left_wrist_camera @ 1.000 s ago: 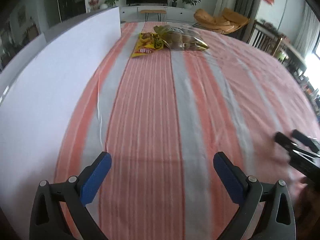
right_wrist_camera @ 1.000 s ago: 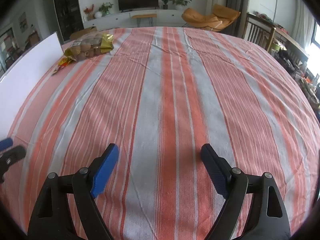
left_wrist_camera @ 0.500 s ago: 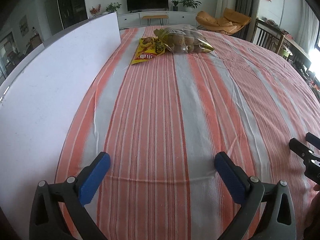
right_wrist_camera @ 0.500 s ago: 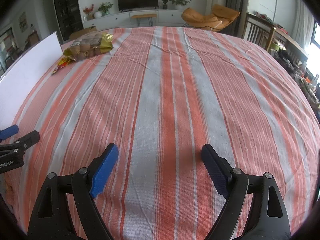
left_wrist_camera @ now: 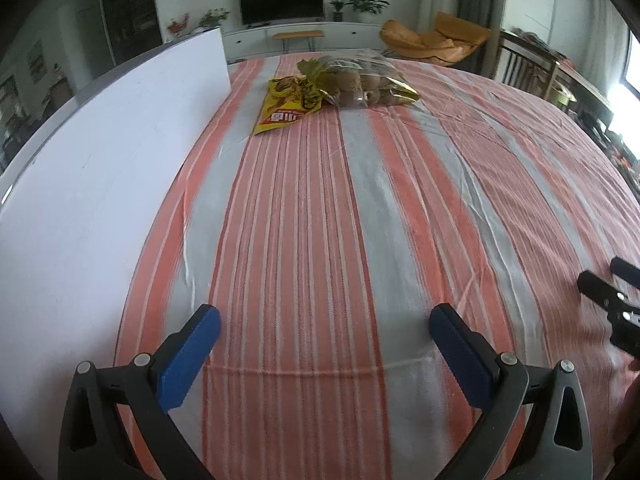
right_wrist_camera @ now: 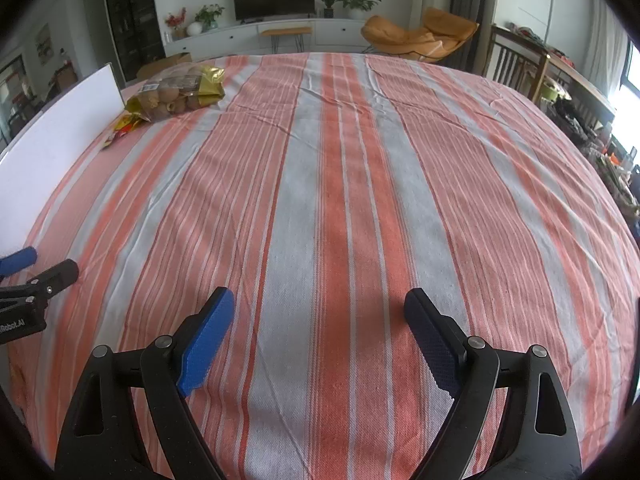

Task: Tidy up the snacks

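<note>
Cloth (right_wrist_camera: 336,184) bare between snacks (left_wrist_camera: 340,88), claws (right_wrist_camera: 320,312).

We are seeing the clear nut bag (left_wrist_camera: 362,80) covering the yellow packet's (left_wrist_camera: 286,106) far end, and the white board (left_wrist_camera: 100,184) running off the frame's left edge.

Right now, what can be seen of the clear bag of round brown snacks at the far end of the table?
The clear snack bag is a see-through plastic pouch with gold foil at its ends, packed with round brown pieces that look like nuts or small fruit. It lies flat on the striped tablecloth at the far end, near the white board. Its left end overlaps the yellow snack packet. A white label shows near one end in the right wrist view. No gripper is near it.
</note>
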Available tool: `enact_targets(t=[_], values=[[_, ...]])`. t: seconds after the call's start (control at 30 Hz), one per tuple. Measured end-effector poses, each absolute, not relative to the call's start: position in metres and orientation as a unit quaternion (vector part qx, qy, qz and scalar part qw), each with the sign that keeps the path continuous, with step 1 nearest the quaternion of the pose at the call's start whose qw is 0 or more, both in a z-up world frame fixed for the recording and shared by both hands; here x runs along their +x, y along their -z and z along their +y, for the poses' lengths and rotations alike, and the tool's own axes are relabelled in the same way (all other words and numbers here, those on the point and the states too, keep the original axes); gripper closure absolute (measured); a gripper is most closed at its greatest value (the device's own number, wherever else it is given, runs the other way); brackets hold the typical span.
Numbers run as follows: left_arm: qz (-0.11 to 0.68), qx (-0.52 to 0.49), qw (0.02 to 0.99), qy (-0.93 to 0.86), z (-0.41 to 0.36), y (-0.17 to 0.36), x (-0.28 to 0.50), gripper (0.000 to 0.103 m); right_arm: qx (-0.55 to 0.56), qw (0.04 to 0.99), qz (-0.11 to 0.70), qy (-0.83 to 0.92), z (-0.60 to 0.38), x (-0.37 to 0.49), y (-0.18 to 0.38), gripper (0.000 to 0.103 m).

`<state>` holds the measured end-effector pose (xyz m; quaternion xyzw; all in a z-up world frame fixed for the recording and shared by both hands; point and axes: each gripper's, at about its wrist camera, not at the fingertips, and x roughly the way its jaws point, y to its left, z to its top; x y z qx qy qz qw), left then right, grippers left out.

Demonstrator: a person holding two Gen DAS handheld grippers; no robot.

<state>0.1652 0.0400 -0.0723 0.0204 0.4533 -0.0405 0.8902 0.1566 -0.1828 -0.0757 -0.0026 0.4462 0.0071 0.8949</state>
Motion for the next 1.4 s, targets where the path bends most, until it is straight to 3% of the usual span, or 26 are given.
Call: enact_targets(t=[0.17, 0.3, 0.63, 0.9, 0.97, 1.0, 1.03, 1.07, 1.17, 1.4], values=[[0.453, 0.016, 0.890, 0.040, 0.044, 0.073, 0.165, 0.000, 0.002, 0.889, 0.458, 0.003, -0.184, 0.159, 0.076, 0.011], [0.453, 0.015, 0.890, 0.040, 0.044, 0.073, 0.165, 0.000, 0.035, 0.846, 0.530, -0.047, -0.178, 0.202, 0.064, 0.011], [0.454, 0.015, 0.890, 0.040, 0.043, 0.073, 0.166, 0.000, 0.305, 0.755, 0.578, -0.054, -0.105, 0.387, 0.050, 0.011], [0.454, 0.014, 0.890, 0.040, 0.042, 0.072, 0.166, 0.000, 0.281, 0.782, 0.555, -0.024, -0.045, 0.445, 0.069, 0.009], [0.454, 0.014, 0.890, 0.040, 0.042, 0.072, 0.166, 0.000, 0.193, 0.809, 0.552, -0.055, -0.034, 0.444, 0.061, 0.016], [0.454, 0.014, 0.890, 0.040, 0.042, 0.072, 0.165, 0.000, 0.148, 0.817, 0.554, -0.065, -0.031, 0.441, 0.058, 0.024], [0.454, 0.014, 0.890, 0.040, 0.042, 0.072, 0.165, 0.000, 0.108, 0.821, 0.556, -0.074, -0.030, 0.435, 0.057, 0.080], [0.454, 0.014, 0.890, 0.040, 0.041, 0.072, 0.166, 0.000, 0.079, 0.818, 0.563, -0.089, -0.034, 0.426, 0.058, 0.084], [0.454, 0.014, 0.890, 0.040, 0.041, 0.072, 0.166, 0.000, 0.065, 0.822, 0.553, -0.122, -0.074, 0.390, 0.055, 0.084], [0.454, 0.014, 0.890, 0.040, 0.041, 0.072, 0.167, 0.000, 0.119, 0.820, 0.536, -0.159, -0.194, 0.281, 0.050, 0.084]])
